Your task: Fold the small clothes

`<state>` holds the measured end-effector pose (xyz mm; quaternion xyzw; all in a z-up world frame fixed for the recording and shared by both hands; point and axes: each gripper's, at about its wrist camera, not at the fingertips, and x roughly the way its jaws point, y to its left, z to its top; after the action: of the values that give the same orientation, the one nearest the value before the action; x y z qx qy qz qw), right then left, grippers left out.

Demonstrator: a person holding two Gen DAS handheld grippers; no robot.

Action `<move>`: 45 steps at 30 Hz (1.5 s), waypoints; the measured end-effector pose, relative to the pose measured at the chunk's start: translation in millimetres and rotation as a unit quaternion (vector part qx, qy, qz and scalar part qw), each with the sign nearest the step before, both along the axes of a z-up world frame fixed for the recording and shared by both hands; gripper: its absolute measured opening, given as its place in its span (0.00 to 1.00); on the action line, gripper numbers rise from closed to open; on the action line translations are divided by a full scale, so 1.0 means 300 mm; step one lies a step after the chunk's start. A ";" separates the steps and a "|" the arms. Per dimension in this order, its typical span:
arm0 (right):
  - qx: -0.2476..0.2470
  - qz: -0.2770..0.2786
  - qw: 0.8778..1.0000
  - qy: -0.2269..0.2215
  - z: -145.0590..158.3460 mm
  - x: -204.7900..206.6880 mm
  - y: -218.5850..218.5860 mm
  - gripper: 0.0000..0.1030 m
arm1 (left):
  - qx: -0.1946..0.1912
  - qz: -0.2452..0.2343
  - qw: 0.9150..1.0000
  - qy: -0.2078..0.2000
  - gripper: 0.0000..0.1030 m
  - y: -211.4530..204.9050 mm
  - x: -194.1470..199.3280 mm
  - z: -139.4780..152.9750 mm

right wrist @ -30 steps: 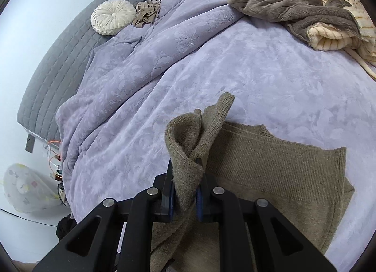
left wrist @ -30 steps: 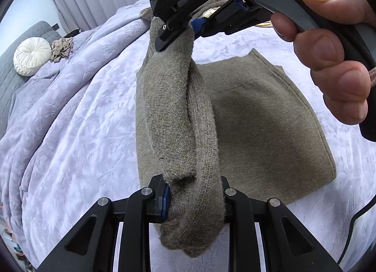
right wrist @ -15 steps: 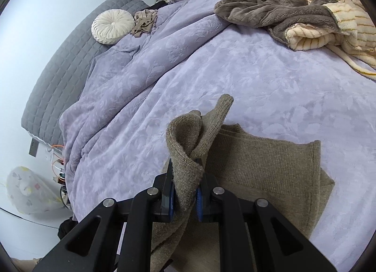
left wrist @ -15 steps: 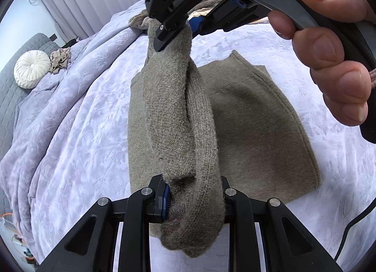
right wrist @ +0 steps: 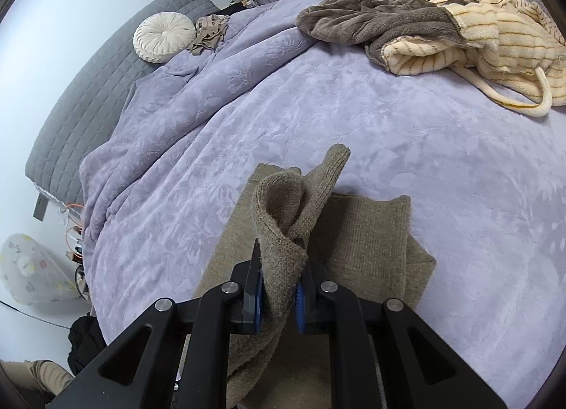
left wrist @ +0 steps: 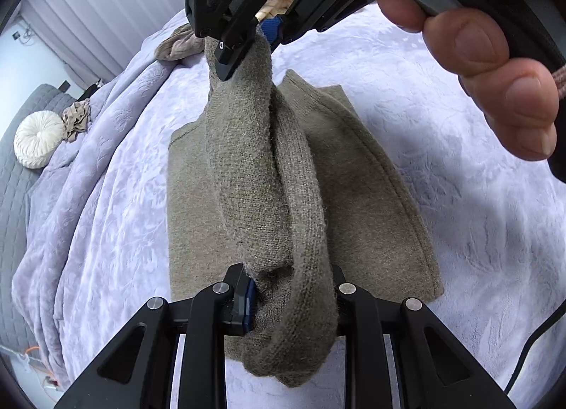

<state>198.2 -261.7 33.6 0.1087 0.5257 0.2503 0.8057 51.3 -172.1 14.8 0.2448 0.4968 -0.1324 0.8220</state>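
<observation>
An olive-brown knit garment [left wrist: 353,175] lies partly flat on the lilac bedspread [left wrist: 116,197]. One long edge of it is lifted and stretched as a rolled band between both grippers. My left gripper [left wrist: 290,299] is shut on the near end of the band. My right gripper [left wrist: 254,38] is shut on the far end, held above the bed by a hand. In the right wrist view the right gripper [right wrist: 277,299] clamps a bunched fold of the garment [right wrist: 364,239], whose flat part lies below it.
A pile of brown and cream striped fleece clothes [right wrist: 442,30] lies at the far right of the bed. A round white cushion [right wrist: 164,36] and a small beige cloth [right wrist: 210,32] sit by the grey headboard [right wrist: 88,98]. A cable [left wrist: 530,349] runs at the right.
Both grippers have lifted the held edge and carried it over the flat part; the garment's flat part now looks narrower, and the right gripper sits higher and closer to the left camera.
</observation>
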 end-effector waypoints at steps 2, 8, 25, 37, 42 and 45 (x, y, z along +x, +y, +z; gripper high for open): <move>0.006 -0.002 1.000 0.002 -0.019 -0.004 -0.025 0.15 | 0.010 -0.004 1.000 -0.001 0.25 -0.015 0.000 -0.016; 0.028 -0.016 0.999 0.008 -0.087 -0.013 -0.097 0.14 | 0.048 -0.015 0.999 -0.002 0.25 -0.048 0.010 -0.080; 0.052 -0.052 0.997 -0.012 -0.119 -0.020 -0.220 0.08 | 0.091 -0.014 0.996 -0.014 0.26 -0.130 0.022 -0.103; -0.001 -0.091 0.996 0.022 -0.191 -0.039 -0.268 0.17 | 0.031 -0.054 0.998 0.018 0.91 -0.109 -0.017 -0.073; 0.019 -0.103 0.994 -0.009 -0.096 -0.151 -0.285 0.74 | -0.074 -0.096 0.992 0.045 0.91 0.041 -0.096 0.042; 0.046 -0.096 0.994 0.000 -0.090 -0.206 -0.235 0.74 | -0.124 -0.081 0.987 0.067 0.91 0.148 -0.086 0.053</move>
<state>136.4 -332.2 6.6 0.1953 0.5007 0.1956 0.8203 25.6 -127.7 30.5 0.1715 0.5090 -0.2751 0.7974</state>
